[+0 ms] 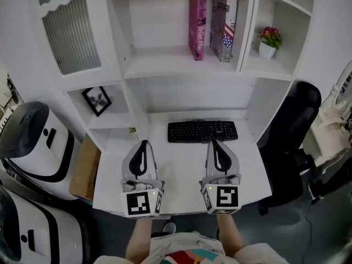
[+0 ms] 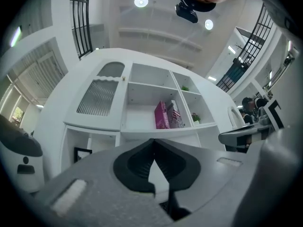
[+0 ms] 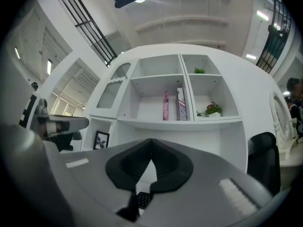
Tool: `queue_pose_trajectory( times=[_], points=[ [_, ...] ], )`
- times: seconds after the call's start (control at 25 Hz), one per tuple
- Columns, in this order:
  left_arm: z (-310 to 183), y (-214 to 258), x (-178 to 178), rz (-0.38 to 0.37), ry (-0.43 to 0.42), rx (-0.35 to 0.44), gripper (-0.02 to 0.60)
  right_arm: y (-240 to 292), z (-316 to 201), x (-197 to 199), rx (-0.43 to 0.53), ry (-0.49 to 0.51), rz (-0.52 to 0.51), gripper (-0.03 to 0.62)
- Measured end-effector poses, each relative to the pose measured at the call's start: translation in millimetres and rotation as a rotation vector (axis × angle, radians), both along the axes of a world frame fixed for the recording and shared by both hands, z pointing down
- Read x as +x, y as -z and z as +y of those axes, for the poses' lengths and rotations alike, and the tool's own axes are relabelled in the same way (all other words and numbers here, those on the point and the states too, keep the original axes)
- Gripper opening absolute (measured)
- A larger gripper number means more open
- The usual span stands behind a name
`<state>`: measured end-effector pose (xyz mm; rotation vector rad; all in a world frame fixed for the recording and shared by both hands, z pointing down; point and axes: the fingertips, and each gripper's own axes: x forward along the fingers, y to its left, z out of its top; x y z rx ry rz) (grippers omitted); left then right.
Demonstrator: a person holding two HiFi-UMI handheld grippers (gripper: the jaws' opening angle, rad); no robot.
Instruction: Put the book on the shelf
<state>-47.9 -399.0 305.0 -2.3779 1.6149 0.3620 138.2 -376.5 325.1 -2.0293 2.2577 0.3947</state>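
Black keyboard (image 1: 202, 131) lies whole in head view only; left claw (image 1: 144, 143) and right claw (image 1: 213, 142) closed, empty.

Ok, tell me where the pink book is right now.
In the head view, the pink book stands upright on the middle shelf, right of centre, just left of the flag-cover book and above the keyboard.
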Motion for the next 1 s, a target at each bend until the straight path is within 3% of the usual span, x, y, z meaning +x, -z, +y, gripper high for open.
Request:
queue_pose_trajectory(
  times=[0.32, 0.8, 1.0],
  points=[
    [2.4, 5.1, 14.0, -0.024, -0.013, 0.001, 0.003, 2.3, 1.0, 4.7, 0.006, 0.004, -0.007, 0.003],
    [0.2, 1.8, 7.7, -0.015, 0.005, -0.017, 0.003, -1.2, 0.0, 1.2, -0.015, 0.032, -0.038, 0.004],
    [-2.0, -1.1, 4.9, -0.009, 0.016, -0.032, 0.003, 2.0, 2.0, 0.9, -0.001, 0.016, 0.004, 0.005]
  ],
)
